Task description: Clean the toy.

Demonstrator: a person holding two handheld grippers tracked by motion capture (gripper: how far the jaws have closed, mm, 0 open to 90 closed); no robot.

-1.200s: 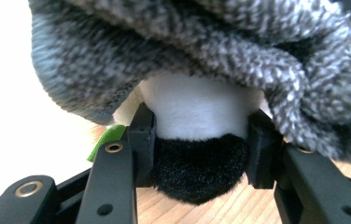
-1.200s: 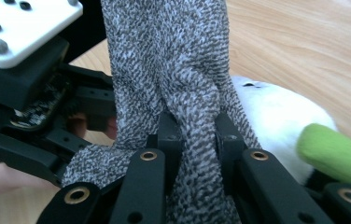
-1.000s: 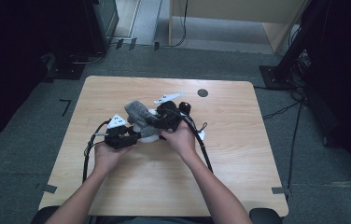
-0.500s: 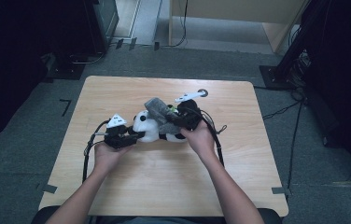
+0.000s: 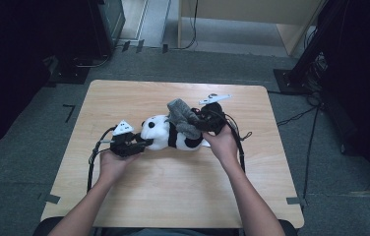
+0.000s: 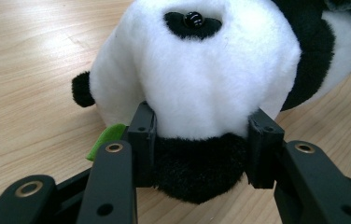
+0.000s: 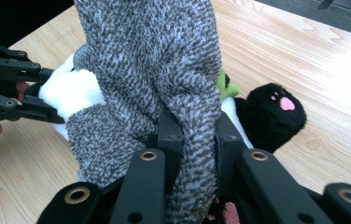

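One plush panda point(image 5: 169, 135) and one grey knitted sock point(image 5: 183, 118) sit mid-frame on the worktop point(image 5: 124, 98), with two tongs on the job. The left tongs point(image 5: 143, 143), left of centre in the high view, are clenched on the panda's head, which bulges between the jaws in the left gripper view. The right tongs point(image 5: 200, 120), just right of centre, are pinched tight on the sock, which drapes over the panda's body.

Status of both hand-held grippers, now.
Left hand-held gripper: closed on the plush panda, at its head.
Right hand-held gripper: closed on the grey knit garment.
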